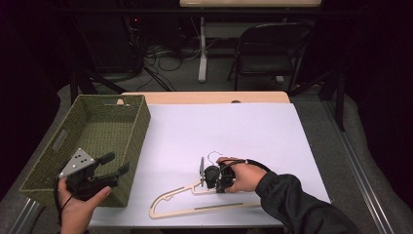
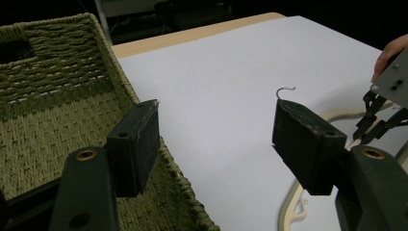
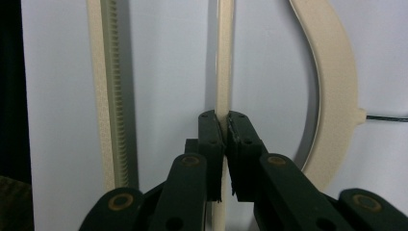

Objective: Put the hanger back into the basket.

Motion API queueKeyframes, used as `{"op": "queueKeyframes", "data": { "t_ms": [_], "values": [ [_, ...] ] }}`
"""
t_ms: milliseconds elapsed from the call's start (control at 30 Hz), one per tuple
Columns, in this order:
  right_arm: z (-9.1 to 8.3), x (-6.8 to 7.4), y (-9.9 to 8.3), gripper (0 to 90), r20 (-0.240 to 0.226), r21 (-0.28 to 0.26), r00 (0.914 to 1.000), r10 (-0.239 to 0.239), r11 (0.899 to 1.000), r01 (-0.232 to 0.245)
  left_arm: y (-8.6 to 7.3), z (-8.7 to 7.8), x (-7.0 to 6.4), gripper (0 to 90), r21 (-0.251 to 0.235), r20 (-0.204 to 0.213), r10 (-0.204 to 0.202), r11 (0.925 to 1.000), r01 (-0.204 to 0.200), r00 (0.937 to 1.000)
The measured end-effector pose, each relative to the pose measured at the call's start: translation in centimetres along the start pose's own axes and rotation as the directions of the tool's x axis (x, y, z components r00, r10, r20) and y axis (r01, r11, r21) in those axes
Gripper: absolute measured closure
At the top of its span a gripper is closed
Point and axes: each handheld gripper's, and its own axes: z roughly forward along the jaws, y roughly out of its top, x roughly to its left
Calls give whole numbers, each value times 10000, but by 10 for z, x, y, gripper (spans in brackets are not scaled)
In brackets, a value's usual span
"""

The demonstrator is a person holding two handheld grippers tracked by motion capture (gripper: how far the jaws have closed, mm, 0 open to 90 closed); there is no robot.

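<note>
Hanger: a flat, cream-coloured wooden clothes hanger [image 1: 195, 202] with a thin wire hook lies on the white sheet of the table [image 1: 243, 126], just to the right of the green woven basket [image 1: 97, 129] and near the table's front edge.
Right tongs: the right tongs [image 3: 224, 126] are closed narrow on one slim arm of the hanger, which runs straight between the two black jaws.
Left tongs: the left tongs [image 2: 214, 139] stand wide and hold nothing; they hover at the basket's near right corner, pointed toward the hanger.
Basket: open-topped, and what shows of its floor is bare.
Handling: likely light and stiff; the smooth finish may slip, and a grip far from the middle could let it swing.
Hold: the thicker part near the hook looks steadier than a thin arm; the notched lower bar offers more bite.
</note>
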Motion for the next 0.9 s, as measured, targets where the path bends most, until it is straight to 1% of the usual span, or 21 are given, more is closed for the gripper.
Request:
{"op": "queueKeyframes", "data": {
  "t_ms": [267, 333, 367, 433, 500, 533, 567, 600, 633, 667, 700, 733, 767, 800, 900],
  "values": [
    [-1, 1, 0, 854, 212, -41, 9997, -133, 9999, 134, 0, 1, -2, 336, -4, 16, 40, 10000, -40, 10000],
    [-2, 2, 0, 854, 225, -57, 9997, -99, 9999, 100, 1, 2, -4, 337, 31, 29, 145, 9999, -145, 9999],
    [-2, 3, 0, 854, 312, -78, 9994, -120, 9999, 122, 1, 2, -5, 343, 33, 50, 175, 9998, -175, 9998],
    [-3, 4, 0, 854, 428, -129, 9988, -240, 9996, 246, 1, 4, -9, 353, 89, 196, 300, 9995, -301, 9994],
    [-6, 6, 1, 855, 653, -146, 9971, -379, 9991, 390, 1, 6, -12, 356, 102, 308, 393, 9992, -396, 9988],
    [-7, 8, 1, 855, 754, -214, 9964, -385, 9990, 402, 2, 7, -15, 356, 131, 410, 455, 9989, -460, 9981],
    [-10, 10, 1, 855, 874, -329, 9949, -496, 9981, 527, 2, 9, -17, 358, 155, 492, 509, 9985, -517, 9975],
    [-10, 10, 1, 855, 874, -329, 9949, -496, 9981, 527, 2, 11, -20, 358, 162, 589, 531, 9984, -541, 9969],
    [-12, 10, 1, 855, 984, -372, 9938, -527, 9977, 566, 2, 13, -22, 358, 215, 702, 580, 9980, -596, 9958],
    [-14, 12, 0, 855, 1129, -427, 9920, -566, 9972, 617, 2, 17, -25, 359, 263, 843, 596, 9977, -620, 9947],
    [-14, 12, 0, 855, 1129, -427, 9920, -566, 9972, 617, 1, 21, -29, 359, 330, 1056, 587, 9975, -625, 9927],
    [-15, 12, -1, 855, 1193, -462, 9912, -570, 9969, 629, 0, 28, -34, 362, 515, 1337, 663, 9959, -738, 9888],
    [-16, 13, -2, 855, 1277, -447, 9902, -571, 9970, 632, 0, 33, -37, 365, 665, 1508, 751, 9941, -859, 9857],
    [-17, 13, -2, 855, 1320, -409, 9895, -591, 9970, 650, 0, 42, -42, 365, 953, 1814, 811, 9904, -996, 9801],
    [-19, 15, -3, 855, 1483, -417, 9869, -636, 9966, 705, -2, 61, -50, 365, 1358, 2219, 866, 9836, -1188, 9712]
  ]
}}
